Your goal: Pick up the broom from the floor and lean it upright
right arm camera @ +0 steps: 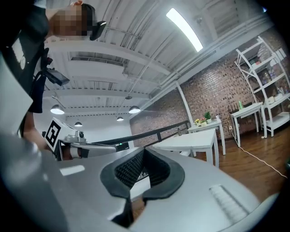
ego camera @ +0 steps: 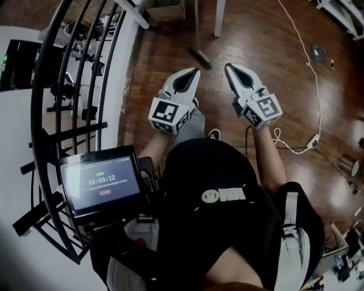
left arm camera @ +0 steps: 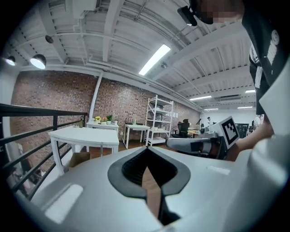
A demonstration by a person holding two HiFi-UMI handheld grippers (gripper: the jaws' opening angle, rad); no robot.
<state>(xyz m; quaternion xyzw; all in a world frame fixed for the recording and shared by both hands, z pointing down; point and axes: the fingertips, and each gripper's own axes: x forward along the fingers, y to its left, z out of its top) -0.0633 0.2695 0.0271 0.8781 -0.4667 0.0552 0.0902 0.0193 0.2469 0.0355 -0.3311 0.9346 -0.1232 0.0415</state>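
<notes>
In the head view the broom (ego camera: 197, 34) stands on the wooden floor at the top, its thin handle rising out of frame and its dark head (ego camera: 200, 57) on the boards beside a white table leg (ego camera: 218, 17). Neither gripper touches it. My left gripper (ego camera: 197, 70) and right gripper (ego camera: 227, 66) are held side by side in the air, short of the broom head, both shut and empty. In the left gripper view the left gripper (left arm camera: 146, 149) has its jaws together, pointing across the room. The right gripper (right arm camera: 144, 150) looks the same in its own view. Neither gripper view shows the broom.
A black railing (ego camera: 68, 85) runs along the left edge. A white cable (ego camera: 310, 68) trails over the floor to a power strip (ego camera: 313, 140) on the right. A small screen (ego camera: 101, 182) hangs at the person's chest. White tables (left arm camera: 84, 136) and a shelf unit (left arm camera: 158, 120) stand farther back.
</notes>
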